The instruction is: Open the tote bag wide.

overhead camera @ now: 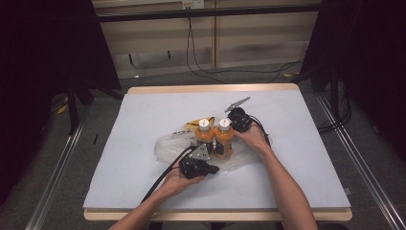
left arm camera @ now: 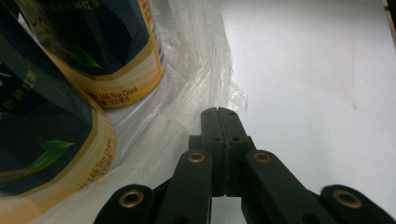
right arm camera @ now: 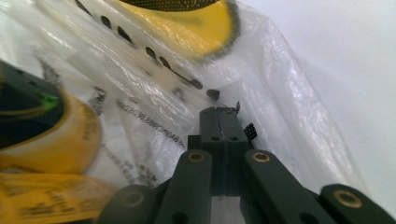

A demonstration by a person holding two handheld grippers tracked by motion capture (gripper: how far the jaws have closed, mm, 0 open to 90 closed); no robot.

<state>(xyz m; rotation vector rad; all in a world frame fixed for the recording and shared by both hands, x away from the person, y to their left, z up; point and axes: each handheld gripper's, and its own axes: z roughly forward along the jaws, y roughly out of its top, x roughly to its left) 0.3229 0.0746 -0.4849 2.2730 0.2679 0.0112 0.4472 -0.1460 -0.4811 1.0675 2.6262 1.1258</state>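
You have two bottles on the table (overhead camera: 143,100), standing side by side on one clear plastic bag (overhead camera: 165,146) near the middle of the white sheet. Left to right in the high view: your left gripper (overhead camera: 197,152) at the near side of the left bottle (overhead camera: 204,134), then the right bottle (overhead camera: 223,135), then your right gripper (overhead camera: 233,116) at its far side. One yellow packet (overhead camera: 194,125) lies behind the bottles.

The left gripper view shows what the high view cannot: jaws pressed fully together, clamped on the bag's edge, with both bottles' dark labels and yellow bands close at the left and bare white sheet at the right.

The right gripper view shows its jaws likewise closed tight, pinching the printed bag film, with the yellow packet seen through the plastic above and one bottle at the left.
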